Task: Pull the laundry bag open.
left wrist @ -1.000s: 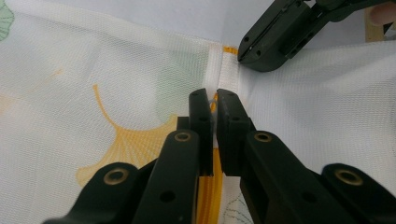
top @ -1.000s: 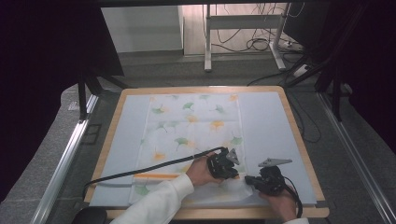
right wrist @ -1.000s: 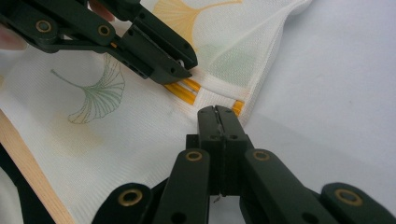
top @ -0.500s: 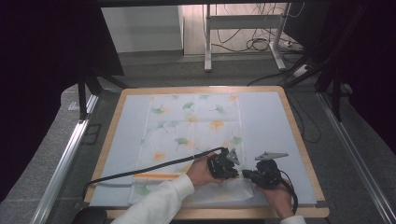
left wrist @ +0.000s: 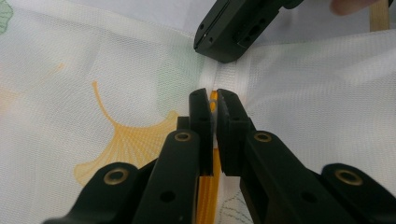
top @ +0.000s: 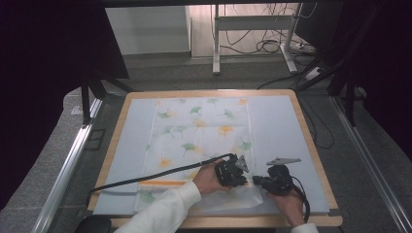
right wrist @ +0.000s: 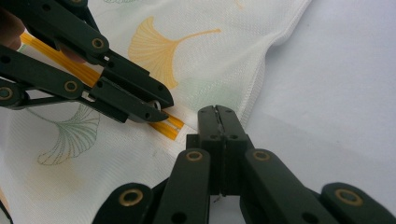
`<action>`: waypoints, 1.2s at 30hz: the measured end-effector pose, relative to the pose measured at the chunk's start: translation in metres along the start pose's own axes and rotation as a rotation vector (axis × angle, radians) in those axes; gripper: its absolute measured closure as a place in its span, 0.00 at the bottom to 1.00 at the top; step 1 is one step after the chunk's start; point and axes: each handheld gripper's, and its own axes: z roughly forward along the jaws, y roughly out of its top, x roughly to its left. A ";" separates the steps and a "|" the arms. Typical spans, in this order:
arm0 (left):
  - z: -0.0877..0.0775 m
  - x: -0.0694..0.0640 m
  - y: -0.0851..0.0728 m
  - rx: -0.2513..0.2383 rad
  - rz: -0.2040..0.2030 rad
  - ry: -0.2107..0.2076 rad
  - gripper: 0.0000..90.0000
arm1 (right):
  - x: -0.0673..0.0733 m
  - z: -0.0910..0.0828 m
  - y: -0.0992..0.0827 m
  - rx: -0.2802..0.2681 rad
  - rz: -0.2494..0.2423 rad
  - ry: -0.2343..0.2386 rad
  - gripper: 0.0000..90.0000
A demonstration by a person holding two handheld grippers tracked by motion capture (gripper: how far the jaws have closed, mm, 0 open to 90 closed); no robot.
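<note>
White mesh cloth (top: 201, 133) printed with ginkgo leaves lies flat on the desk (top: 301, 131). The left gripper (left wrist: 211, 100) is clenched on the orange zipper (left wrist: 208, 186) near the cloth's near edge. The right gripper (right wrist: 218, 113), clenched and empty, has closed in from the right to just beside it, likely to brace the cloth.

The left tool (left wrist: 212, 105) has its jaws nearly closed on an orange strip (left wrist: 208, 186) lying on a white mesh cloth (left wrist: 84, 79) printed with ginkgo leaves. Just beyond, the right tool (left wrist: 233, 32) touches the cloth's hem.
</note>
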 end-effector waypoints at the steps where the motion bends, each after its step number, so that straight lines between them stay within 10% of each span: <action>1: -0.001 0.001 -0.001 0.001 -0.001 -0.001 0.96 | 0.000 0.000 0.000 0.001 0.003 0.001 1.00; 36: -0.023 0.009 -0.033 0.016 -0.063 0.012 0.96 | -0.001 0.000 -0.001 -0.009 -0.007 0.009 1.00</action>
